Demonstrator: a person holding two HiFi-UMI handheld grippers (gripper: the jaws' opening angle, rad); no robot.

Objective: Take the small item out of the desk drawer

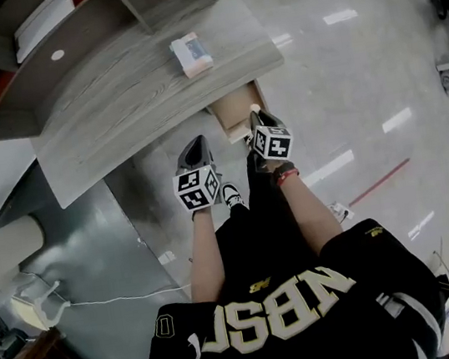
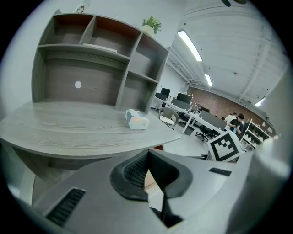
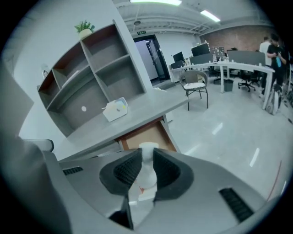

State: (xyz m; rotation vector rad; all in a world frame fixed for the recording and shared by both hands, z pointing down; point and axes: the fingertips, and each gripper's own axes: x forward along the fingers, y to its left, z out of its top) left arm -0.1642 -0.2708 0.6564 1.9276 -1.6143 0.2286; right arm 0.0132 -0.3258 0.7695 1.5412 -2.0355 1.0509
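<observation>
My right fingers (image 3: 126, 172) clamp the small white bottle (image 3: 147, 178) below its cap, out of the open drawer (image 3: 146, 135) at 12 o'clock under the bench (image 3: 137, 114); left fingers (image 2: 132, 172) closed, empty; risk: the smooth bottle could pivot, slip and drop.

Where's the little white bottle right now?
The bottle sits gripped in the right claw, seen in the right gripper view, near the open drawer under the desk.

Matt wood-grain desk (image 1: 127, 97), glossy floor (image 1: 346, 96)
</observation>
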